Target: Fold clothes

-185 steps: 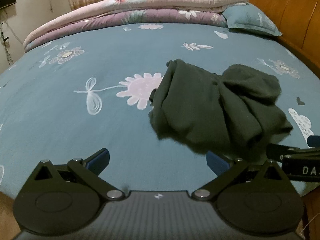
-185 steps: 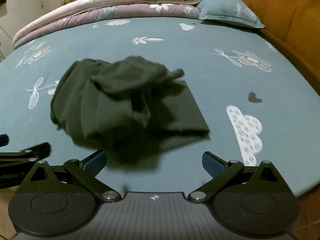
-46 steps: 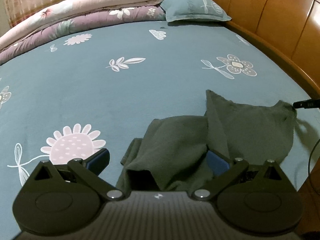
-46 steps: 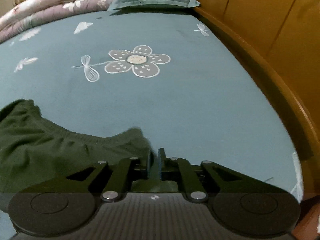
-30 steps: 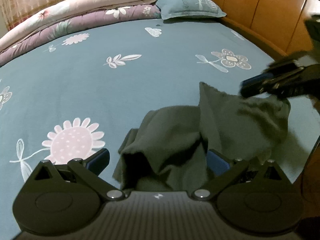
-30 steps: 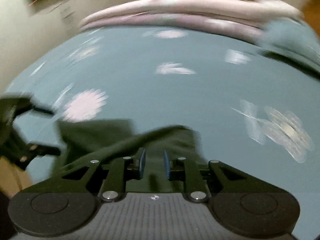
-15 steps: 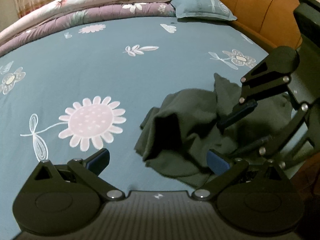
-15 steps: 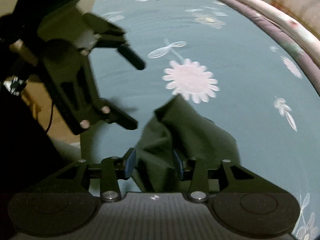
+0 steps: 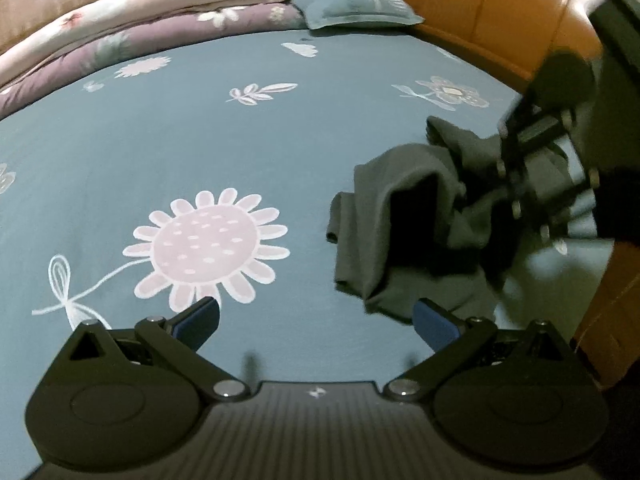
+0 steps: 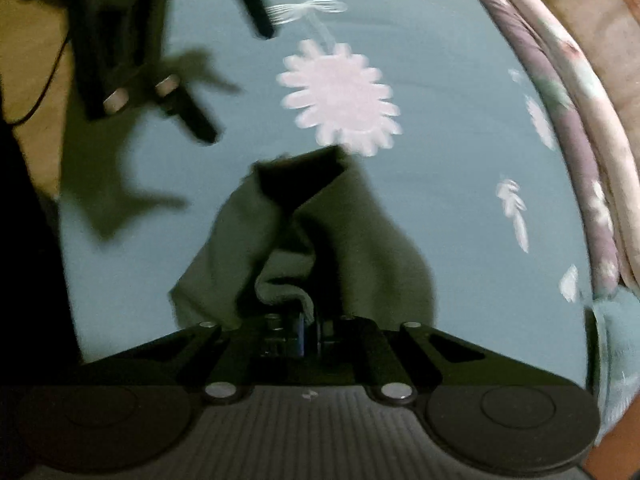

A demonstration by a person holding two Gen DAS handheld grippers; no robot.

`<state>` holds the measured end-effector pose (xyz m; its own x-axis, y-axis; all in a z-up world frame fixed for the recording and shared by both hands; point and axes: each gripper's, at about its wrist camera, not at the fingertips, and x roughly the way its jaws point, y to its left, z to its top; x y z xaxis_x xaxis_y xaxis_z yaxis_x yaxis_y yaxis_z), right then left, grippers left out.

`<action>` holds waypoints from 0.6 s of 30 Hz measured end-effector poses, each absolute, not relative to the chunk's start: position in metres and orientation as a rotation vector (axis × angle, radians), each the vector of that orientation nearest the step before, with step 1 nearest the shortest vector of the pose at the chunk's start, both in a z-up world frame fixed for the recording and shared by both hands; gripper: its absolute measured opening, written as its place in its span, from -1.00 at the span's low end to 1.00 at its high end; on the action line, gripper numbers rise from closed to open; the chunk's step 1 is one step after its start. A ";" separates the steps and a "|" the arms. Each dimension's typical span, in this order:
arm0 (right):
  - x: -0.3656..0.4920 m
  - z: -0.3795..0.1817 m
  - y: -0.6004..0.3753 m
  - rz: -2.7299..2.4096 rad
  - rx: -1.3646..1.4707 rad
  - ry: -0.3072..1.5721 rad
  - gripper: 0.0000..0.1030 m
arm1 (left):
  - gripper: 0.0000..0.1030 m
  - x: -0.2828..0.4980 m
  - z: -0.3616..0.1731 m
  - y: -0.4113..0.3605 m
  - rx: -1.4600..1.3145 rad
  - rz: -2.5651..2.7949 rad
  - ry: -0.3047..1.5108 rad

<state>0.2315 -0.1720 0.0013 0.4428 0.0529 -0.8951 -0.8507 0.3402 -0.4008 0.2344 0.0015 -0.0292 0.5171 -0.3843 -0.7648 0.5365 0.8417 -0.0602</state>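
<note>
Right tongs (image 10: 308,330) clamped on garment (image 9: 404,216) edge, cloth bunched on bed (image 9: 240,140). Left tongs (image 9: 316,320) spread wide, empty, garment just beyond right fingertip (image 9: 434,322).

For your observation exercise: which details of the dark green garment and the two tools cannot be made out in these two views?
- Garment type: bunched in both views.
- Right tool: the pinched cloth hides what lies between its fingers in its own view; the left view blurs it.
- Left tool: smeared in the right view, cut off by the top edge.
</note>
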 end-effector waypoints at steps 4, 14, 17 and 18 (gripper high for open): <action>0.261 0.022 -0.161 0.621 -1.066 0.929 -0.88 | 0.99 0.239 -0.030 0.019 0.166 -0.586 0.858; 0.363 0.011 -0.167 0.454 -1.049 0.918 -0.88 | 0.99 0.245 -0.030 0.046 0.083 -0.530 0.857; 0.395 0.004 -0.173 0.413 -1.019 0.916 -0.88 | 0.99 0.242 -0.031 0.044 0.089 -0.492 0.859; 0.406 0.001 -0.175 0.399 -1.008 0.915 -0.88 | 0.99 0.240 -0.031 0.043 0.090 -0.477 0.858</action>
<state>0.4060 -0.1754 0.0013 0.5799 -0.1107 -0.8072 -0.6672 0.5041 -0.5484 0.2402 0.0432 -0.0306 0.5557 -0.3683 -0.7454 0.4391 0.8913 -0.1130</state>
